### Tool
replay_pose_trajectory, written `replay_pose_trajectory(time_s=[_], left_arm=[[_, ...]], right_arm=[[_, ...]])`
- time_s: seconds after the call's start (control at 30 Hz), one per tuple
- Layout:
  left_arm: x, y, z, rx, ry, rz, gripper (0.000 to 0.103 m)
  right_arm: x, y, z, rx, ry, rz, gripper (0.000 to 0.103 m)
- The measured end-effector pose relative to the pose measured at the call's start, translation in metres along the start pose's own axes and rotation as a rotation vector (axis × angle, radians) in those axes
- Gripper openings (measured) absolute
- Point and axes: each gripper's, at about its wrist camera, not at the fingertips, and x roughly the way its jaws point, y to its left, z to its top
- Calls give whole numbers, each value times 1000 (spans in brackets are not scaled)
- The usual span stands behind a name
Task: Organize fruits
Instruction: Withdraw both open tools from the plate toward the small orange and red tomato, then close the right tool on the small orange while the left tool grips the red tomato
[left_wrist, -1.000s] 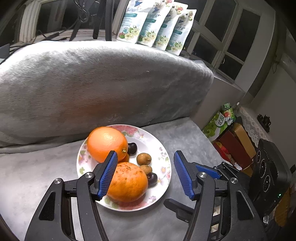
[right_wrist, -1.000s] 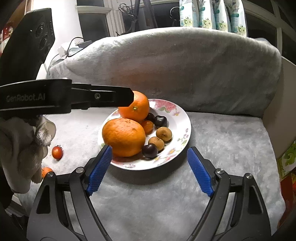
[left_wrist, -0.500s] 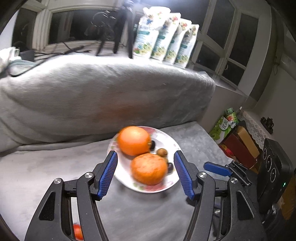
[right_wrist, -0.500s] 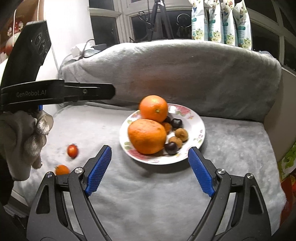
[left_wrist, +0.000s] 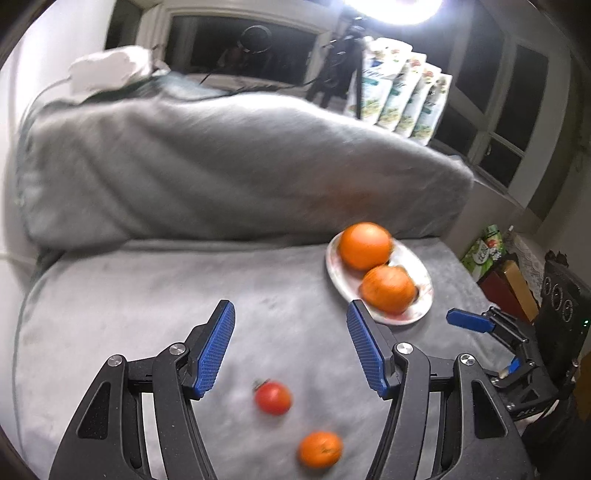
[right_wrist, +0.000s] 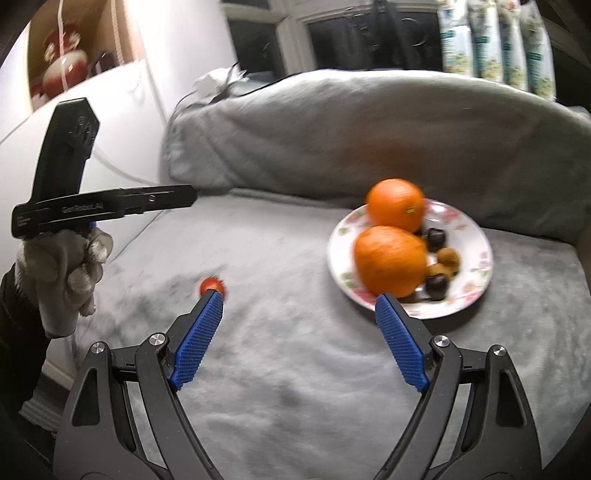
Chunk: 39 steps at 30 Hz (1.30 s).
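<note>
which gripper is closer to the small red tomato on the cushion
Left. The left gripper hangs right over the red tomato; the right gripper sits further back, nearer the plate.

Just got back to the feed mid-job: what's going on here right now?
A person is sorting fruit on a grey cushioned seat with two handheld tools. The left tool is open and empty above a small red tomato and a small orange fruit lying loose on the seat. The right tool is open and empty too. The floral plate already holds two big oranges and some small fruits.
</note>
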Motion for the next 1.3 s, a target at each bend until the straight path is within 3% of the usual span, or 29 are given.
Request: replay_pose_trajectory(time_s=[0.37, 0.8, 0.97, 1.3], left_arm=[[12, 27, -44, -86, 79, -49, 59], [38, 31, -69, -119, 173, -103, 44], [45, 36, -71, -143, 186, -103, 39], [54, 32, -71, -126, 206, -105, 36]], right_arm=[[35, 52, -15, -89, 91, 106, 86], [73, 94, -33, -184, 216, 170, 55], [83, 98, -37, -187, 240, 171, 54], [94, 100, -41, -188, 271, 164, 41]])
